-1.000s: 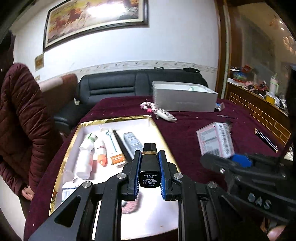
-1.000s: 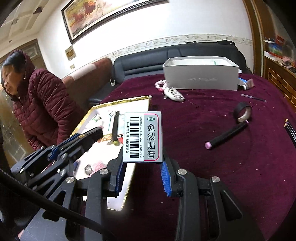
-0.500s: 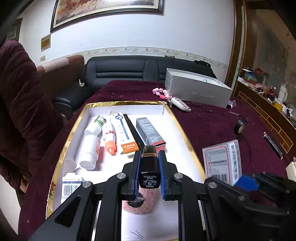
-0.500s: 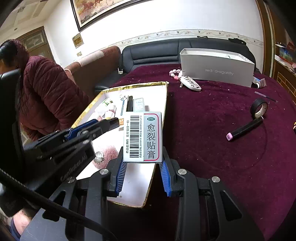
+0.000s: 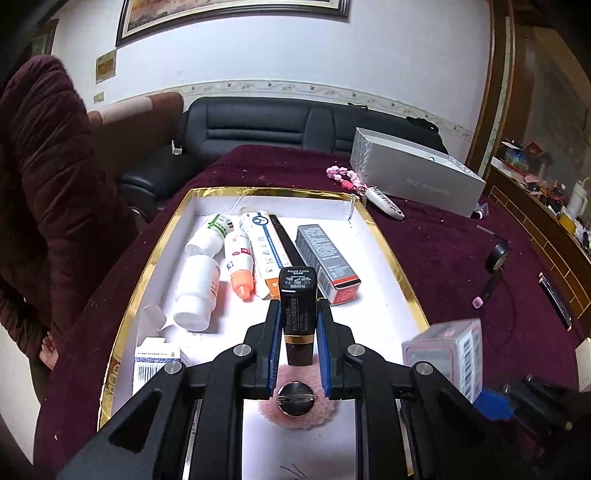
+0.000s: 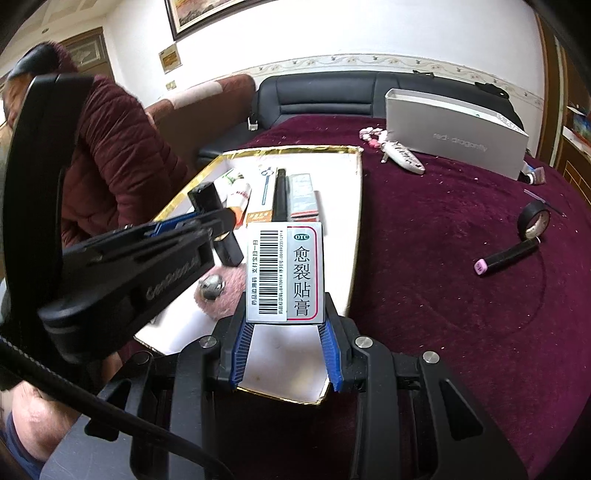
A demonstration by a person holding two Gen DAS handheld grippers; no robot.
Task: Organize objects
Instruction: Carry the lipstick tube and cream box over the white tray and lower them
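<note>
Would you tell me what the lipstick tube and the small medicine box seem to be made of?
The lipstick tube looks like glossy black plastic with a gold, metal-looking band; highlights glint on it. The medicine box looks like thin printed cardboard with a slight sheen: flat faces, sharp folded edges, barcode.

A: What sort of place is this?
B: A home living room. A black leather sofa (image 5: 295,125) stands against a white wall with a patterned border strip, under a framed painting (image 5: 236,14)

A: Anything else homely?
B: A bench (image 6: 443,258) draped in maroon velvet cloth, a wooden sideboard (image 5: 535,206) crowded with household clutter, and a person in a padded maroon jacket (image 6: 114,158) beside it
</note>
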